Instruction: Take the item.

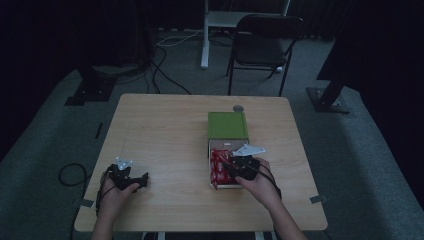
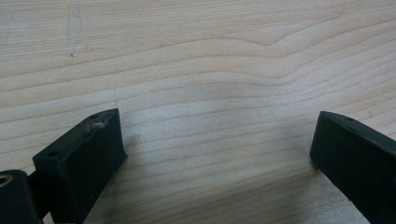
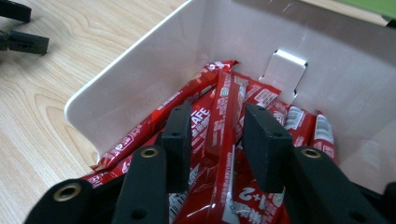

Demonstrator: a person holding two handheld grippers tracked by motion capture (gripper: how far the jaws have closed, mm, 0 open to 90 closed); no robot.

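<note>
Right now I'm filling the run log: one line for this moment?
right gripper: in white box, jaws astride a red sachet | left gripper: open over table

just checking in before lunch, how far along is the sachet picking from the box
Done so far: the white box sits open, its green lid lying just beyond it. In hand: the right hand-held gripper is down inside the box, jaws on either side of one red sachet; whether the pads press it yet is unclear. Left: the sachet still lies in the box, and the left hand-held gripper rests open on the bare table.
</note>
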